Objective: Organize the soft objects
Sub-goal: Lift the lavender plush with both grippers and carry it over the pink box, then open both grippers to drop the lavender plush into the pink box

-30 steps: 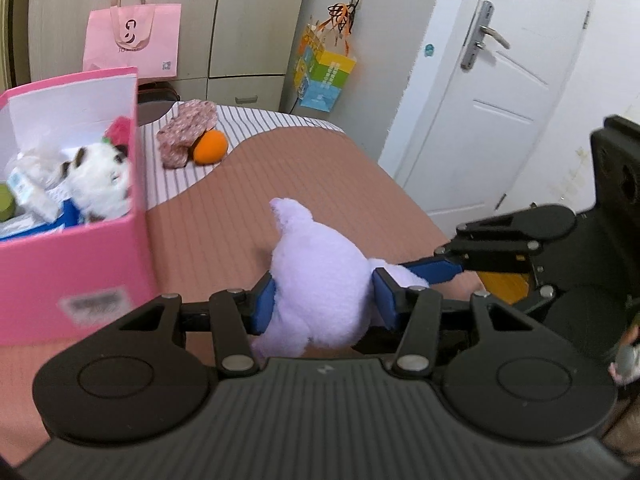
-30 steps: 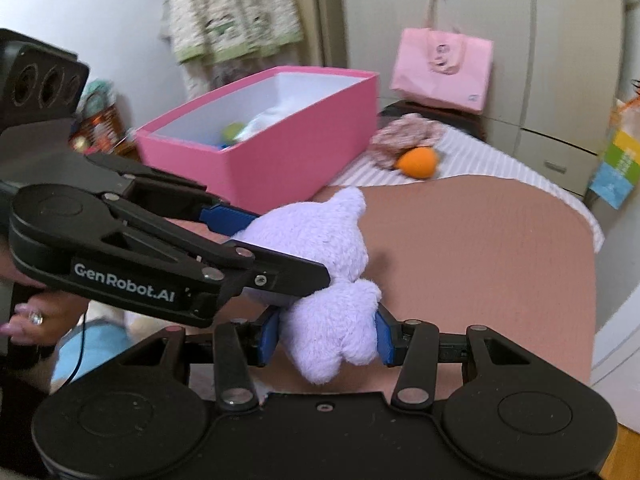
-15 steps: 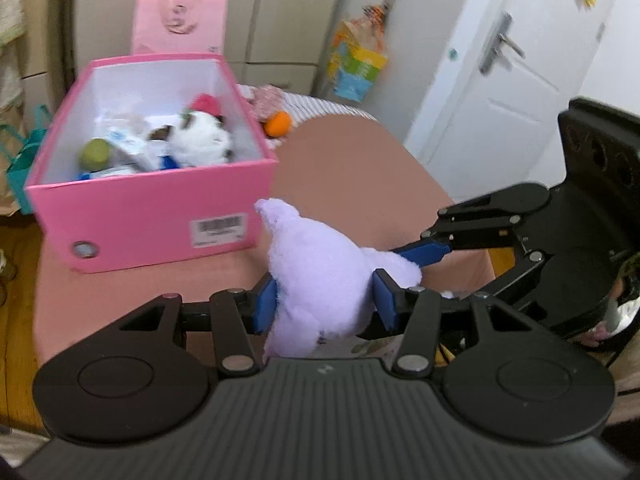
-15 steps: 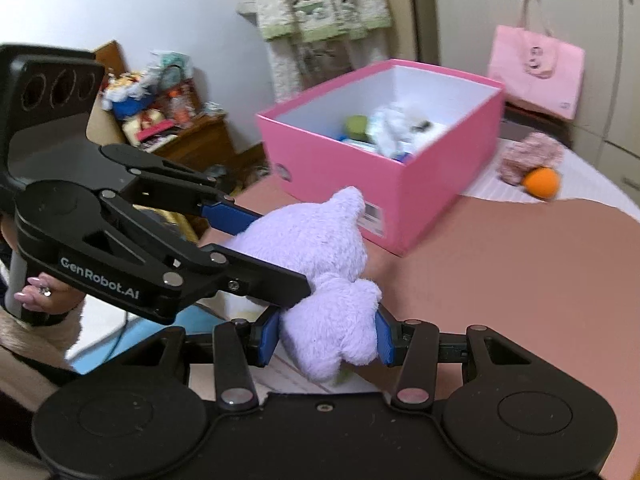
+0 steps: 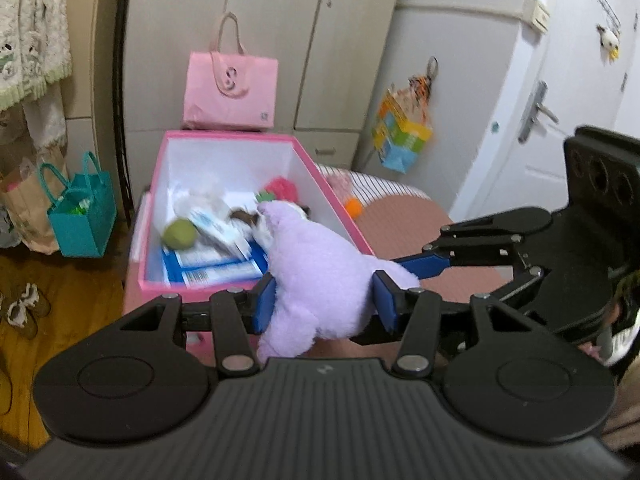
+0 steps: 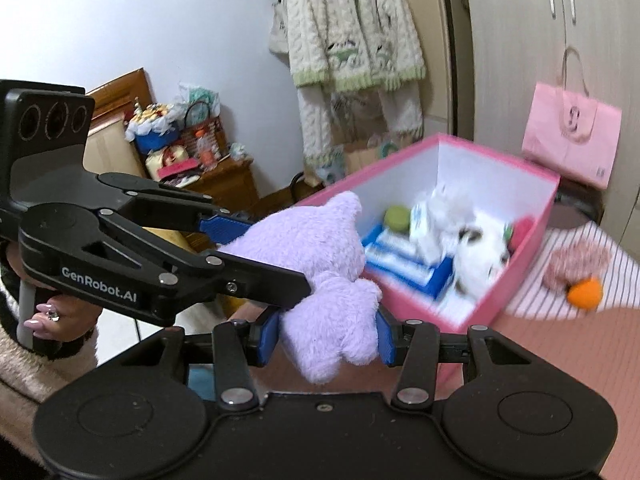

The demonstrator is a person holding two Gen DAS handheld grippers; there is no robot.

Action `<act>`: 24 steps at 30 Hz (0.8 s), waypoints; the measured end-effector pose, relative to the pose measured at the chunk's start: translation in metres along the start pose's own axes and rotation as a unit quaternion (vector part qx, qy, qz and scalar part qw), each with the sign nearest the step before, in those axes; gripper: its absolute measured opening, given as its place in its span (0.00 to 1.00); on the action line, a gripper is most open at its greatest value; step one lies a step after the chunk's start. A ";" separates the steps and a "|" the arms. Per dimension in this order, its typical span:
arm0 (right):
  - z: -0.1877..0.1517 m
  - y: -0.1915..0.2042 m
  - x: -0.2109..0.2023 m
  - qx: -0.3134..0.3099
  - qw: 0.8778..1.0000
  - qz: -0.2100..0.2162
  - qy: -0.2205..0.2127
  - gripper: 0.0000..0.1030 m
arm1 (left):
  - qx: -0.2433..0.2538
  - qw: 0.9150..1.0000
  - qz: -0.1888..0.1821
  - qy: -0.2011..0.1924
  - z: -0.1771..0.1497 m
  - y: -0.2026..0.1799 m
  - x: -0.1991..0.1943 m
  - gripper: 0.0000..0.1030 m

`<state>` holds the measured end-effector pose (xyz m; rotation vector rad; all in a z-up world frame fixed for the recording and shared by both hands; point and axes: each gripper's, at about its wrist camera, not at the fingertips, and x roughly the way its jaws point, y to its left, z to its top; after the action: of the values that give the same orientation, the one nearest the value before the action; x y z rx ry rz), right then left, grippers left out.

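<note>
A lilac plush toy (image 5: 316, 280) is held in the air by both grippers, just in front of the open pink box (image 5: 344, 216). My left gripper (image 5: 324, 300) is shut on its body. My right gripper (image 6: 324, 332) is shut on its lower end (image 6: 332, 320). The box (image 6: 516, 276) holds a white and black plush (image 6: 476, 256), a green ball (image 5: 180, 233), a red plush (image 5: 280, 188) and blue and white packets (image 5: 212, 268). The toy's head overlaps the box's near corner in both views.
A pink knitted item (image 6: 576, 264) and an orange ball (image 6: 585, 293) lie on the striped cloth right of the box. A pink bag (image 5: 230, 92) stands behind the box. A teal bag (image 5: 80, 216) sits on the floor at left. A door (image 5: 560, 120) is at right.
Both grippers have carried the lilac plush up and toward the pink box, which now shows from higher with its inside in view. Both grips are unchanged.
</note>
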<state>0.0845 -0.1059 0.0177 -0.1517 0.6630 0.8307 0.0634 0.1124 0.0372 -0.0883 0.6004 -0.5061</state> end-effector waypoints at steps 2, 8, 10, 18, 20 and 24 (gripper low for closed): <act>0.010 -0.005 0.007 -0.007 1.000 -0.010 -0.013 0.52 | 0.006 1.000 0.010 -0.012 0.010 0.006 0.008 0.48; 0.039 -0.019 0.035 -0.028 0.997 -0.058 -0.031 0.52 | 0.000 0.999 0.018 -0.030 0.038 0.031 0.044 0.48; 0.047 -0.030 0.045 -0.023 0.997 -0.068 -0.033 0.52 | -0.014 0.999 0.016 -0.034 0.044 0.041 0.058 0.48; 0.071 -0.067 0.088 0.011 0.995 -0.092 -0.026 0.52 | -0.056 0.997 0.019 -0.038 0.072 0.076 0.109 0.47; 0.075 -0.076 0.093 0.037 0.996 -0.083 -0.021 0.52 | -0.060 0.997 0.016 -0.037 0.077 0.080 0.116 0.47; 0.079 -0.085 0.101 0.062 0.995 -0.075 -0.018 0.52 | -0.063 0.998 0.014 -0.029 0.085 0.089 0.129 0.47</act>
<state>0.2334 -0.0700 0.0089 -0.0723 0.6582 0.6445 0.2406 0.1225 0.0210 -0.2126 0.5760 -0.4371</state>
